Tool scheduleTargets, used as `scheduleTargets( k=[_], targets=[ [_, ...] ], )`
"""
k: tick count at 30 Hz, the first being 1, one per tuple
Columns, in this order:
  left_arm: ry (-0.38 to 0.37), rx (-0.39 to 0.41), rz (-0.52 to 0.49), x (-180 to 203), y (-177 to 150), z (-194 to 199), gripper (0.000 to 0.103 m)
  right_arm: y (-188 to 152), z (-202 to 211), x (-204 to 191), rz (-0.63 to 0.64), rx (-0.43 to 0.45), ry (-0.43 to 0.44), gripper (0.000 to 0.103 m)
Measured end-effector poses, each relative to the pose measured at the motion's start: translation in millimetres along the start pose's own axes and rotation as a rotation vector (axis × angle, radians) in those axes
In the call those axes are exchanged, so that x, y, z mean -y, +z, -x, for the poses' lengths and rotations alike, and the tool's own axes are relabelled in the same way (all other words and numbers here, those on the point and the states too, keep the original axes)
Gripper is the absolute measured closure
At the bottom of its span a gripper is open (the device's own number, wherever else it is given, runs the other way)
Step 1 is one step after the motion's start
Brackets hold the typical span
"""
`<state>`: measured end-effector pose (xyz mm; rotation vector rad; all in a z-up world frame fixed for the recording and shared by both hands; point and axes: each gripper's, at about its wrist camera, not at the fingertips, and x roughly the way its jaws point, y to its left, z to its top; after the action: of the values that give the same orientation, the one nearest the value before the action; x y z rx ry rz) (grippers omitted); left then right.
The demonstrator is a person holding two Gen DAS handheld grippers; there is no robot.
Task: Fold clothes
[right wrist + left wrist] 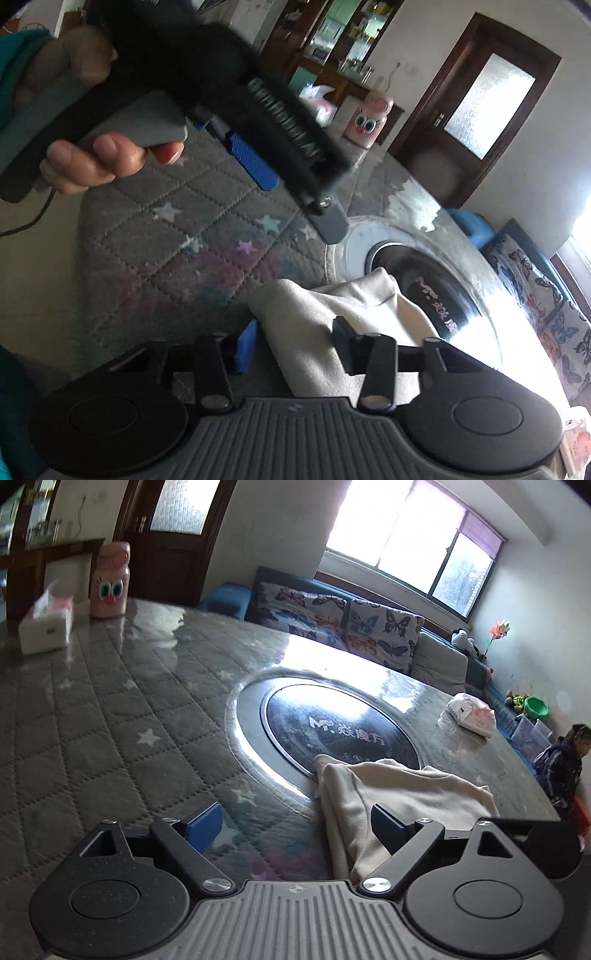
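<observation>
A cream garment [402, 794] lies bunched on the quilted grey table cover [92, 716], at the near edge of the round black hob. My left gripper [295, 827] is open above the cover; its right finger overlaps the garment's left fold and its left finger is over bare cover. In the right wrist view the cream garment [314, 321] runs between the fingers of my right gripper [295, 345], which is open around it, not pinching. A hand [81, 162] holds the left gripper up above the table, one blue pad [255, 162] showing.
A round black hob [340, 727] is set in the table's middle. A tissue box [46, 627] and a pink bottle [110, 579] stand far left. A white bag [469, 712] lies far right. Beyond are a butterfly-cushion sofa [332, 620] and a person [561, 764].
</observation>
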<state>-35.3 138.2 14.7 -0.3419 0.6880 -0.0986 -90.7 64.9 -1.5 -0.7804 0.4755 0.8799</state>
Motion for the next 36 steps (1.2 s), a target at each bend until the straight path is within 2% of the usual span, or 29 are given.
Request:
scheduleTargets(
  k=[3, 5, 11, 16, 19, 22, 23, 25, 27, 29, 33, 36],
  targets=[
    [-0.037, -0.028, 0.042, -1.0, 3.5, -7.0, 0.012, 0.4, 2.0, 8.2, -0.059, 0.013, 0.010, 0.084],
    [-0.070, -0.051, 0.078, -1.6, 5.5, -12.0, 0.012, 1.1, 7.6, 17.9, -0.133, 0.034, 0.030, 0.088],
    [-0.163, -0.132, 0.226, -0.9, 10.6, -32.4, 0.013, -3.4, 26.4, 51.9, -0.318, 0.103, 0.071, 0.090],
    [-0.244, -0.213, 0.421, -6.1, 8.6, -54.8, 0.013, -7.3, 37.6, 65.3, -0.363, 0.131, 0.090, 0.091],
    [-0.247, -0.205, 0.455, -5.4, 7.8, -60.6, 0.017, -11.5, 41.7, 67.0, -0.371, 0.142, 0.101, 0.091],
    [-0.242, -0.205, 0.468, -3.4, 9.0, -64.4, 0.025, -15.1, 45.3, 63.8, -0.372, 0.152, 0.115, 0.092],
    [-0.239, -0.206, 0.462, -2.2, 9.0, -65.4, 0.031, -16.0, 46.2, 62.3, -0.368, 0.153, 0.118, 0.092],
    [-0.231, -0.211, 0.449, -0.1, 7.9, -68.0, 0.045, -18.4, 47.4, 59.7, -0.361, 0.152, 0.123, 0.092],
    [-0.220, -0.217, 0.446, 0.5, 5.7, -70.7, 0.065, -20.2, 46.8, 57.1, -0.356, 0.147, 0.124, 0.092],
    [-0.207, -0.219, 0.444, 1.1, 2.9, -73.3, 0.077, -23.2, 46.6, 55.3, -0.352, 0.142, 0.125, 0.090],
    [-0.190, -0.209, 0.401, 6.1, 1.9, -72.4, 0.079, -36.3, 54.7, 54.7, -0.390, 0.143, 0.107, 0.082],
    [-0.177, -0.202, 0.369, 9.8, 1.2, -71.8, 0.079, -56.7, 67.9, 62.3, -0.464, 0.134, 0.058, 0.075]
  ],
)
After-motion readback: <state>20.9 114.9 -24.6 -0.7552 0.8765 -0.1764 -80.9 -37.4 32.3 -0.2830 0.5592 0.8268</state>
